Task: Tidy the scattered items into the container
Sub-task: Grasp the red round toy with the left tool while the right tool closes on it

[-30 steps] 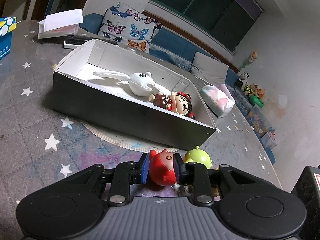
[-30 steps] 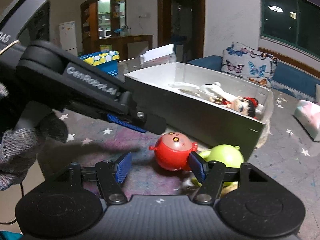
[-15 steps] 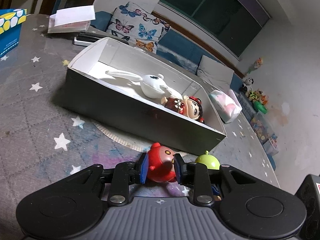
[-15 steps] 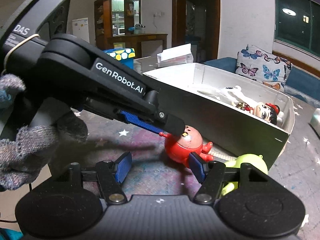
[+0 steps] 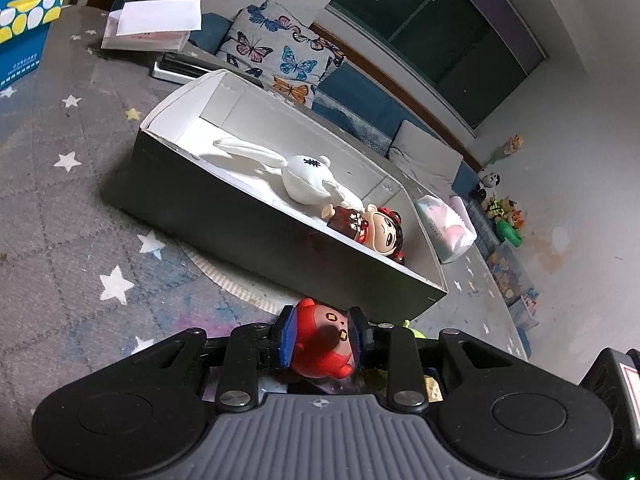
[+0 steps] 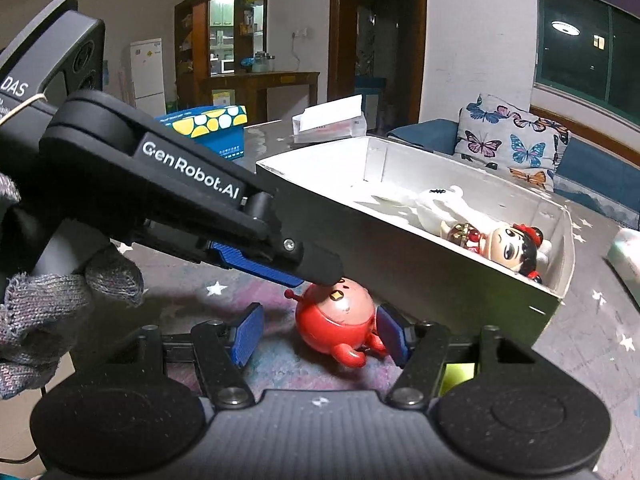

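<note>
Fingers of the left gripper point(image 5: 322, 336) are clamped on the red round toy point(image 5: 322, 342), blue pads pressed against both its sides; the jaws have just been opening slightly around it. In the right wrist view, the toy point(image 6: 336, 320) is seen just in front of the container's dark near wall. Fingers of the right gripper point(image 6: 318, 334) are spread, released, with the toy between them; the right pad appears to touch it, the left pad stands apart. The white-lined container point(image 5: 256, 216) rests on the star-patterned desk point(image 5: 60, 208). Inside it, a white plush rabbit point(image 5: 304, 180) and a red-haired doll point(image 5: 376, 228) are noted, touching each other.
</note>
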Demonstrator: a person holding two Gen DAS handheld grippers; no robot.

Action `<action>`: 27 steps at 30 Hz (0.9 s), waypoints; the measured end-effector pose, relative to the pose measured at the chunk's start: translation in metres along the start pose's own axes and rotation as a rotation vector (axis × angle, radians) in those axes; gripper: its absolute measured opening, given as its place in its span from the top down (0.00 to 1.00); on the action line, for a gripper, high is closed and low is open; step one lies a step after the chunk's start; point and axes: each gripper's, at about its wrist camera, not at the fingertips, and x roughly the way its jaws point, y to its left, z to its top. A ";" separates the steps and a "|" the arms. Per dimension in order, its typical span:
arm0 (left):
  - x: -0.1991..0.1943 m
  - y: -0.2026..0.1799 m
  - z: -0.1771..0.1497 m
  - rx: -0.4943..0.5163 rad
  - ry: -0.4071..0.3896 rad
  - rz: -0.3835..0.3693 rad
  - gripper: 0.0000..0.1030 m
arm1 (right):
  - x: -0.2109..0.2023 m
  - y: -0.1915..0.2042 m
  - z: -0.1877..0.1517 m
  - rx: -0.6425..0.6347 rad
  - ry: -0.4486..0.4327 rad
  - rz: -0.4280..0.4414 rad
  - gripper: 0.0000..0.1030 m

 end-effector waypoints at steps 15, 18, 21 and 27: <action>0.010 0.007 0.002 -0.051 0.022 -0.005 0.70 | 0.012 -0.004 0.002 0.012 0.022 -0.029 0.50; 0.010 0.007 0.001 -0.053 0.022 -0.007 0.70 | 0.013 -0.003 0.001 0.007 0.028 -0.035 0.53; 0.009 0.007 0.001 -0.046 0.022 -0.007 0.71 | 0.013 -0.003 0.001 0.006 0.028 -0.036 0.53; 0.004 0.002 -0.002 -0.011 0.020 -0.013 0.72 | 0.007 -0.002 0.001 0.002 0.023 -0.036 0.53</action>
